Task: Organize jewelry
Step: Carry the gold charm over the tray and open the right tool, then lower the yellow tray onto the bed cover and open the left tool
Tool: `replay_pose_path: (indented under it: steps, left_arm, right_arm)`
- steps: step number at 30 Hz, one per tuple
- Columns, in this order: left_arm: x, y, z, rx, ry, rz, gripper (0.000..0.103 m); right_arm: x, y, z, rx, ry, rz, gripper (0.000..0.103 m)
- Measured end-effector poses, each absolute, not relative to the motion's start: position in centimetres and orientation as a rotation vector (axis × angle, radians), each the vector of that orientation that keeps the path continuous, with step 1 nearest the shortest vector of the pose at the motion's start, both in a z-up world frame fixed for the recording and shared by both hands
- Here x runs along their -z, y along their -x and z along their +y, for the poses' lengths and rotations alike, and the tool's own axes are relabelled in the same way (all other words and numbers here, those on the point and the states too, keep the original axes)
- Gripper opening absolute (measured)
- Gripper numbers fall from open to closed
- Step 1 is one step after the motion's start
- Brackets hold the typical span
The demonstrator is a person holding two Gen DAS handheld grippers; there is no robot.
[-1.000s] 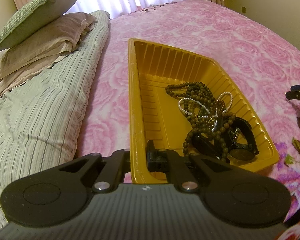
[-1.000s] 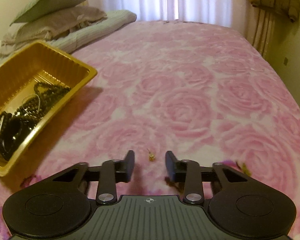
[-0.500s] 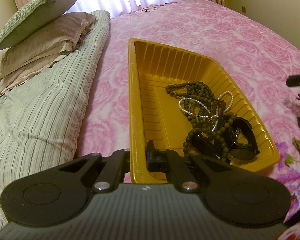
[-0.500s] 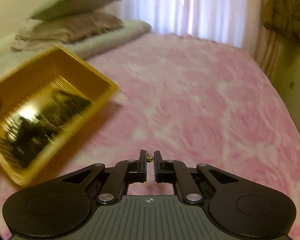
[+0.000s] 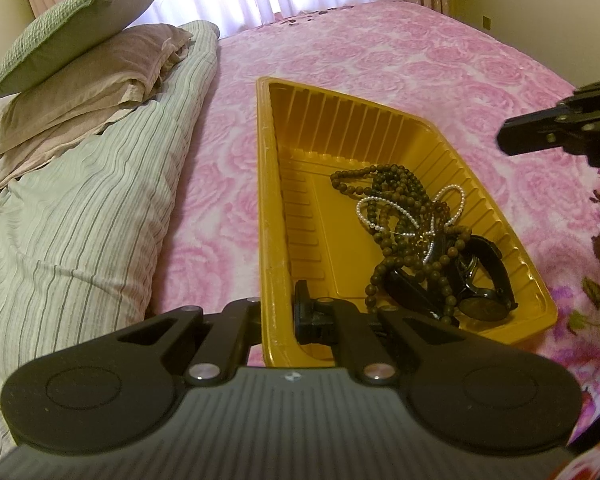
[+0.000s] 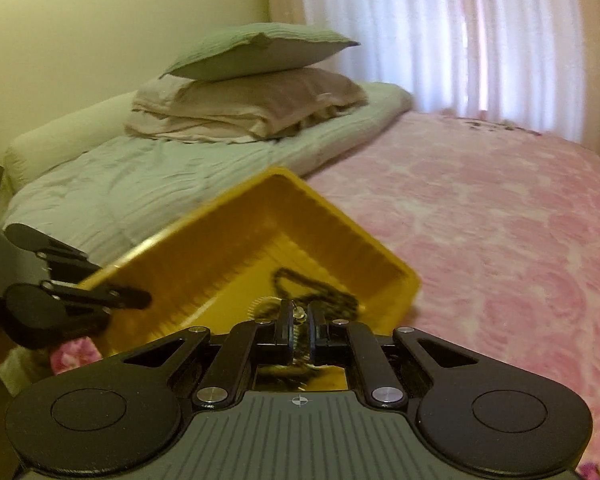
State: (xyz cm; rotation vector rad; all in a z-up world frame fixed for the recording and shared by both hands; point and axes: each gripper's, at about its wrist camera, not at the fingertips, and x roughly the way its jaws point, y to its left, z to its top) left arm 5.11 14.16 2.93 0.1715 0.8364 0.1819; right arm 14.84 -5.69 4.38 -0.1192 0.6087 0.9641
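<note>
A yellow plastic tray [image 5: 266, 200] lies on the pink bedspread. In it are dark wooden bead strings [image 5: 396, 196], a white pearl bracelet [image 5: 380, 208] and black watches [image 5: 480, 304]. My left gripper [image 5: 278, 304] is shut on the tray's near wall, one finger inside and one outside. My right gripper [image 6: 299, 320] is shut on a tiny gold-coloured jewellery piece [image 6: 299, 310] and hovers over the tray's [image 6: 236, 216] near corner, above the beads [image 6: 320, 292]. Its tips [image 5: 512, 136] show at the right edge of the left wrist view. The left gripper [image 6: 140, 298] shows at the tray's left rim.
A striped duvet [image 5: 80, 220] runs along the tray's left side, with a beige pillow [image 5: 100, 76] and a green pillow [image 5: 72, 28] stacked on it. The rose-patterned bedspread [image 6: 500, 240] stretches right toward white curtains [image 6: 440, 32].
My right gripper closed on the small piece on the bedspread, lifted it and swung left until it hangs over the tray. The left gripper and the tray stayed still.
</note>
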Motion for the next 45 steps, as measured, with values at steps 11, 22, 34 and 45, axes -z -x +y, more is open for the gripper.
replay_pose_path:
  steps: [11,22,34,45]
  left_arm:
    - [-2.9,-5.1,14.2,-0.179,-0.168,0.835,0.003]
    - [-2.9,-5.1,14.2,-0.179,-0.166,0.836,0.003]
    - [-2.8,-5.1,14.2,-0.178,-0.164,0.834,0.003]
    - [-2.7,-4.9,14.4,-0.161,-0.138,0.825,0.004]
  right_arm:
    - [-4.1,-14.5,-2.8,-1.013,0.152,0.628,0.007]
    - [-4.3,-14.4,-2.3,-1.053,0.144,0.601,0.010]
    - [-5.4,-16.3,-8.6,-0.877,-0.070,0.560,0.063]
    - [-1.1,-13.2,-18.1,-0.628,-0.127,0.673,0.063]
